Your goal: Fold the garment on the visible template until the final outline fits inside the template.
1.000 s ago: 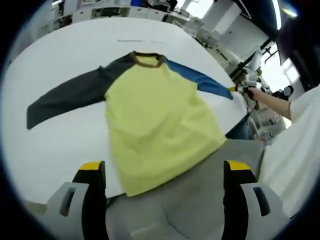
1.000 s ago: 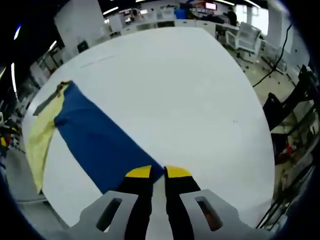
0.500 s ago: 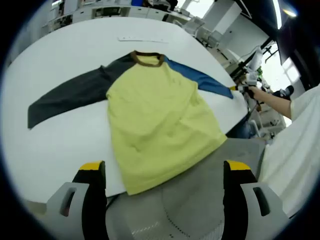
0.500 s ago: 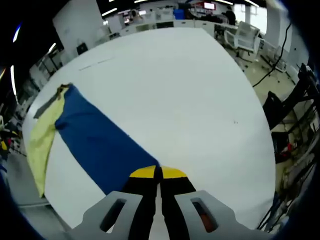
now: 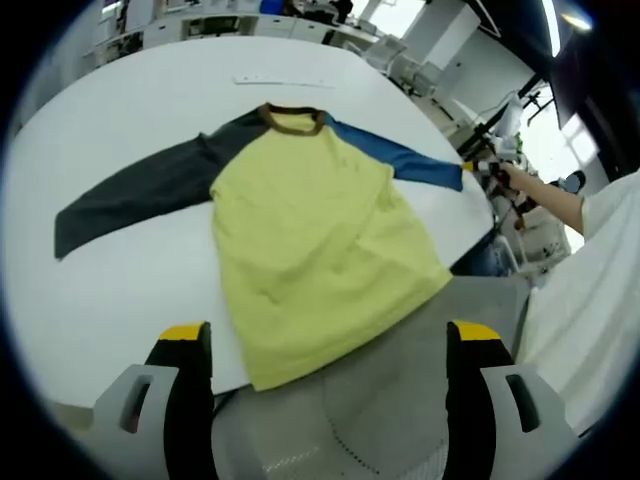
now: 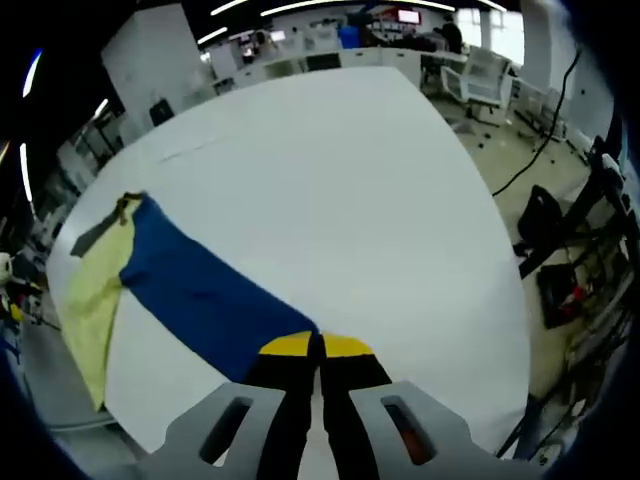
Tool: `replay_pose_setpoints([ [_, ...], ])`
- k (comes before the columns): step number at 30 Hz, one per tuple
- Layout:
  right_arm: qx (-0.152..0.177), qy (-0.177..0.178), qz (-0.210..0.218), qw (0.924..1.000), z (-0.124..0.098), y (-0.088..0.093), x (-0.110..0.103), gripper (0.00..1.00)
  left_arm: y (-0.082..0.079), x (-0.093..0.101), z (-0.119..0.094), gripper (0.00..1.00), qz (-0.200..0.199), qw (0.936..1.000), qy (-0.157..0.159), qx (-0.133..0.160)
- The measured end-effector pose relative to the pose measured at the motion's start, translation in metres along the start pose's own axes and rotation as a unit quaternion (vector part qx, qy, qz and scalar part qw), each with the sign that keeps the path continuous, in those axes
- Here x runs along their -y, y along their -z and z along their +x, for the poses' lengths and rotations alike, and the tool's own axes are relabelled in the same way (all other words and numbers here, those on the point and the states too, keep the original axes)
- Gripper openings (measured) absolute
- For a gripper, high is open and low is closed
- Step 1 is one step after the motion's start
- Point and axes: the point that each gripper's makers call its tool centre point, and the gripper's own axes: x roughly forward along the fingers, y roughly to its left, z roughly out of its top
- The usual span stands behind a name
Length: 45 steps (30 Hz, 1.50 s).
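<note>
In the left gripper view, the left gripper [image 5: 328,345] hung with its yellow-tipped jaws wide apart and nothing between them, over grey floor [image 5: 400,400] just off the near edge of the white table [image 5: 120,290]. The garment [image 5: 310,250], a yellow-bodied shirt with a brown collar [image 5: 293,121], lay flat on the table ahead of those jaws, its hem overhanging the near table edge between them. Its dark grey sleeve [image 5: 135,195] stretched left across bare table; its blue sleeve [image 5: 400,160] ran right toward the table's far right edge, where the right gripper [image 5: 480,172] met its cuff, held by a person's hand [image 5: 515,182] reaching in from a white-clad body [image 5: 590,300]. In the right gripper view, the right gripper [image 6: 320,345] had its jaws closed together on the end of the blue sleeve [image 6: 210,295], which ran away to the left toward the yellow body [image 6: 90,310]. Beyond and to the right, the table [image 6: 380,200] lay open and bare to its rim. Chairs [image 6: 490,70] and desks stood past the far edge, and cables and dark equipment [image 6: 560,260] crowded the floor on the right.
</note>
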Motion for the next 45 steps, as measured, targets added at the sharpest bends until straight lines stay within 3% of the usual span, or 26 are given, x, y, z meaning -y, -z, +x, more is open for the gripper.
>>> replay_pose_setpoints([
  [12,0.016,-0.003,-0.014,0.9998,-0.026,-0.025,-0.016,0.02,0.003,0.0,-0.005,0.93,-0.001,0.9999,0.003,0.012],
  [19,0.023,0.007,-0.021,0.9995,-0.038,-0.044,-0.014,0.02,0.004,-0.001,-0.006,0.92,0.001,0.9998,0.008,0.02],
  [25,0.019,0.018,-0.058,0.998,-0.046,-0.073,-0.015,0.02,0.005,-0.001,-0.009,0.92,0.005,0.9995,0.015,0.027],
  [33,-0.004,0.039,-0.103,0.9939,-0.058,-0.096,-0.029,0.02,0.011,-0.005,-0.013,0.92,0.001,0.9991,0.021,0.036],
  [45,0.023,0.028,-0.096,0.9947,-0.081,-0.126,-0.048,0.02,0.02,-0.012,-0.02,0.91,-0.005,0.9986,0.027,0.045],
])
